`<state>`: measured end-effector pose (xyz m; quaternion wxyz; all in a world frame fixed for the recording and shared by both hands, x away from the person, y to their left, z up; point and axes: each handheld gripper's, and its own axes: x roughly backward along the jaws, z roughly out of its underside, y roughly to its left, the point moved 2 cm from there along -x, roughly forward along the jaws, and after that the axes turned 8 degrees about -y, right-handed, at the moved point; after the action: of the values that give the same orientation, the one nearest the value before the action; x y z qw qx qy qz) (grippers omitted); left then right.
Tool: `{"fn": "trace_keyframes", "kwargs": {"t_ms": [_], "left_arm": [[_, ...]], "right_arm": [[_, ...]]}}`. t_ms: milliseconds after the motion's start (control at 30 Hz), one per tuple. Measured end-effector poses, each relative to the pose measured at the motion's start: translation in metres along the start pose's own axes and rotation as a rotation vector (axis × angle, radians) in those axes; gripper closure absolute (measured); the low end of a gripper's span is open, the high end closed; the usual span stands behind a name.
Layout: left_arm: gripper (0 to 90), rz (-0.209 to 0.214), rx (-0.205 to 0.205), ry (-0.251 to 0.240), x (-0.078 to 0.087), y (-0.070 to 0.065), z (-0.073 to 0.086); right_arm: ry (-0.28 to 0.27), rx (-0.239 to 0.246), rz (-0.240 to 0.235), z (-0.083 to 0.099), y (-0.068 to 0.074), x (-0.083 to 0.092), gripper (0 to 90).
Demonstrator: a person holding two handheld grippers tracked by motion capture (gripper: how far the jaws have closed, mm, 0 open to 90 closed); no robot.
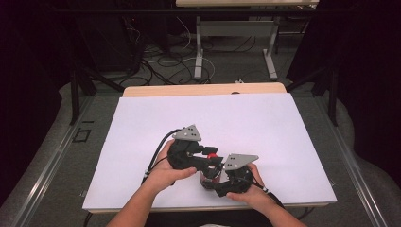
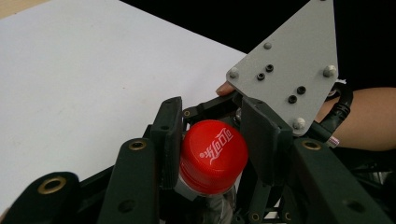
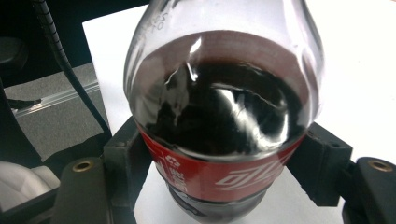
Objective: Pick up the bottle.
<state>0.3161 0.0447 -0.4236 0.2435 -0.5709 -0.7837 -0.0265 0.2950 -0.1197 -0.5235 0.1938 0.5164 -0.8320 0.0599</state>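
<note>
Two grippers meet on one cola bottle (image 3: 224, 135) at the near edge of the counter (image 1: 142, 123), just ahead of the person's forearms. The right gripper (image 1: 218, 182), nearest the person, has its jaws clenched on the bottle's body at the red label (image 3: 224, 175), one pad on each side; dark drink fills the clear plastic up to the shoulder. The bottle stands upright on the white sheet (image 2: 70, 70) that covers the counter. Just beyond, the left gripper (image 2: 212, 140) reaches in from the left at the height of the neck, and its jaws are clenched on the red cap (image 2: 212, 154), which bears white lettering. Its pads press on the cap's ribbed sides. Farther off, the right gripper's grey plate (image 2: 292, 70) stands behind the cap.
</note>
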Motion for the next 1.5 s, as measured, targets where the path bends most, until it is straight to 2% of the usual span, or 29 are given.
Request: {"fn": "trace_keyframes", "kwargs": {"t_ms": [333, 467, 733, 767, 800, 967, 1033, 1167, 1267, 1367, 1500], "left_arm": [[57.0, 0.005, 0.008, -0.01, -0.001, 0.003, 0.003], [56.0, 0.014, 0.009, 0.012, -0.003, 0.002, 0.005], [59.2, -0.011, -0.008, 0.003, -0.002, 0.001, 0.005], [59.7, -0.017, -0.007, -0.005, -0.003, 0.0, 0.005], [60.0, -0.025, -0.008, -0.012, -0.003, 0.0, 0.005], [60.5, -0.041, -0.018, -0.015, -0.003, -0.002, 0.005], [60.6, -0.069, -0.018, -0.032, -0.004, -0.005, 0.005], [60.8, -0.105, -0.015, -0.026, -0.005, -0.006, 0.005], [61.0, -0.143, 0.003, -0.051, -0.007, -0.006, 0.005], [61.0, -0.189, 0.016, -0.06, -0.009, -0.007, 0.004], [61.1, -0.277, 0.036, -0.079, -0.014, -0.013, 0.004]], "right_arm": [[-0.001, 0.007, 0.006, 0.0, 0.0, -0.001, 28.8], [-0.002, 0.004, 0.002, 0.0, 0.001, 0.0, 28.9], [-0.004, -0.005, -0.001, 0.0, 0.0, -0.001, 28.8], [0.01, 0.002, -0.009, 0.0, -0.001, 0.0, 28.9], [-0.008, -0.009, 0.003, 0.0, 0.0, 0.0, 28.8], [-0.012, -0.017, 0.005, 0.0, 0.0, 0.0, 28.9], [-0.009, -0.005, 0.004, -0.001, -0.001, 0.0, 28.9], [-0.01, -0.028, 0.045, -0.001, 0.0, 0.0, 29.0], [0.008, -0.031, 0.063, -0.001, -0.001, 0.001, 29.0], [-0.004, -0.048, 0.103, -0.002, -0.002, 0.0, 29.0], [0.001, -0.05, 0.144, -0.002, -0.002, 0.001, 29.0]]}}
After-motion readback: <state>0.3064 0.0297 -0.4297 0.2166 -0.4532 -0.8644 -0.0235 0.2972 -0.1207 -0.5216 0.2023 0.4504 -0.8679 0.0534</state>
